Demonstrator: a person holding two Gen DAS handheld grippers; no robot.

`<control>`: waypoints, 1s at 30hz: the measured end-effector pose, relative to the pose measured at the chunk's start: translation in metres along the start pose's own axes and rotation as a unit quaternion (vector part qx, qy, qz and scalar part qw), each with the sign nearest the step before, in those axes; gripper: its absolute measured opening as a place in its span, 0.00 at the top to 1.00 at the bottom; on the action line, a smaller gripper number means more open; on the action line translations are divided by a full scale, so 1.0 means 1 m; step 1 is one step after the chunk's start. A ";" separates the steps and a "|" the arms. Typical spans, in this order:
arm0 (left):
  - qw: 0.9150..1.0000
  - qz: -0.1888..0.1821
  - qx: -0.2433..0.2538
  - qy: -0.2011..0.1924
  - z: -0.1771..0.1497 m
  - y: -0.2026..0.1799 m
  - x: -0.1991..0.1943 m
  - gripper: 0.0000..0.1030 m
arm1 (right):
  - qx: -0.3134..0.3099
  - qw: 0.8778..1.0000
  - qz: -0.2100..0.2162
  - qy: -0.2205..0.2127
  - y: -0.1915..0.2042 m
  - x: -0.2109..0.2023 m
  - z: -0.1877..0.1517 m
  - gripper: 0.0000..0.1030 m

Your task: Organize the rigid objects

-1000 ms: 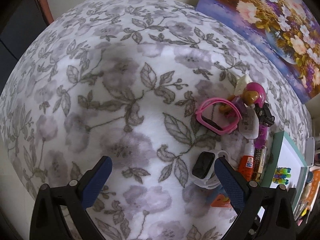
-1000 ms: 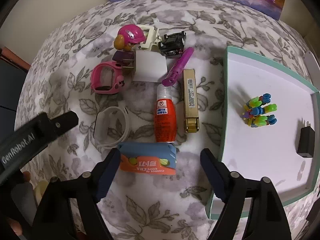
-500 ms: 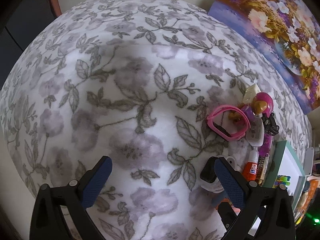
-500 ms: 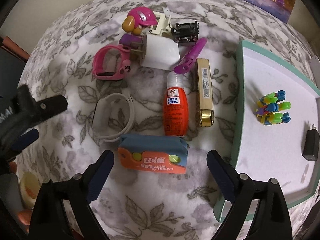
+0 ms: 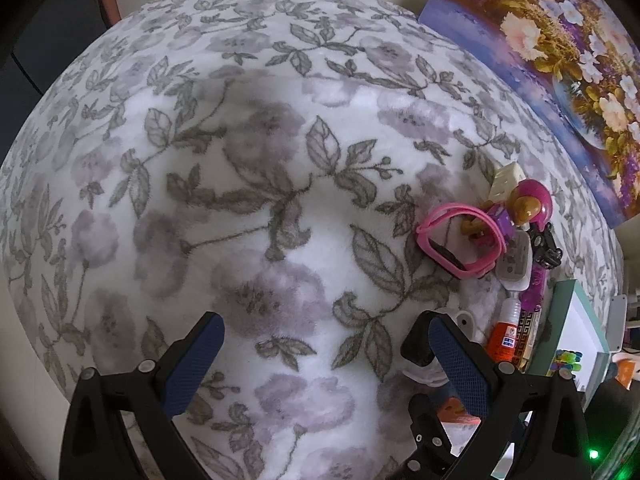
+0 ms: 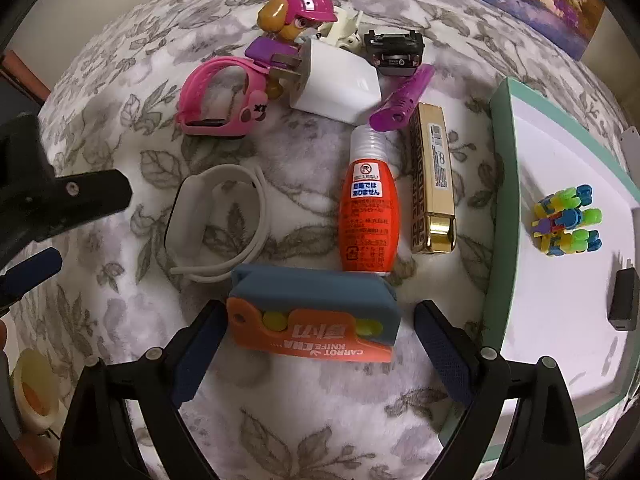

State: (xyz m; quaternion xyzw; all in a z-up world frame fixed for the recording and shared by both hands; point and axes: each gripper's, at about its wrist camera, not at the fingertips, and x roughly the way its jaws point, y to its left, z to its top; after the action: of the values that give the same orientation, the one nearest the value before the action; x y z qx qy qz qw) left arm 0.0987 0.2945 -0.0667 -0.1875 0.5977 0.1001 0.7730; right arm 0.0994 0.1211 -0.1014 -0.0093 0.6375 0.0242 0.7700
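An orange and blue carrot knife toy (image 6: 316, 316) lies on the floral blanket (image 6: 288, 420), between the open fingers of my right gripper (image 6: 316, 344). Beyond it lie an orange glue bottle (image 6: 366, 208), a gold box (image 6: 432, 178), a white watch (image 6: 208, 220), a pink watch (image 6: 218, 98), a white charger (image 6: 340, 84), a purple pen (image 6: 402, 98), a black toy car (image 6: 394, 52) and a pink-helmeted dog figure (image 6: 298, 14). My left gripper (image 5: 320, 360) hangs open over bare blanket, left of the pink watch (image 5: 460, 240).
A white tray with a teal rim (image 6: 496, 208) at the right holds a coloured block toy (image 6: 568, 220) and a black adapter (image 6: 622, 300). A flower painting (image 5: 552, 52) leans at the back. Tape rolls (image 6: 34, 392) sit at the lower left.
My right gripper has come closer to the carrot knife, which now sits between its fingers. The left gripper has drawn back to the left, away from the white watch.
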 end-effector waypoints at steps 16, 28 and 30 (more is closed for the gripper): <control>1.000 -0.012 -0.002 0.016 -0.002 -0.003 0.007 0.00 | 0.003 1.000 -0.004 -0.009 0.002 -0.007 -0.003 0.29; 0.999 -0.032 0.008 0.025 -0.001 -0.013 0.003 0.00 | 0.056 0.997 0.045 -0.009 -0.042 -0.035 0.010 0.29; 0.999 -0.035 0.014 0.026 -0.002 -0.016 0.004 0.00 | 0.067 0.996 0.050 -0.014 -0.052 -0.045 0.014 0.29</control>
State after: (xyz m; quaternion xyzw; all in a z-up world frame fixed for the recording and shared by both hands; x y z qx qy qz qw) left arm 0.1044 0.2792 -0.0678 -0.2003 0.6121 0.0598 0.7626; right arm 0.1073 0.0683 -0.0552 0.0745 0.6262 0.0199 0.7758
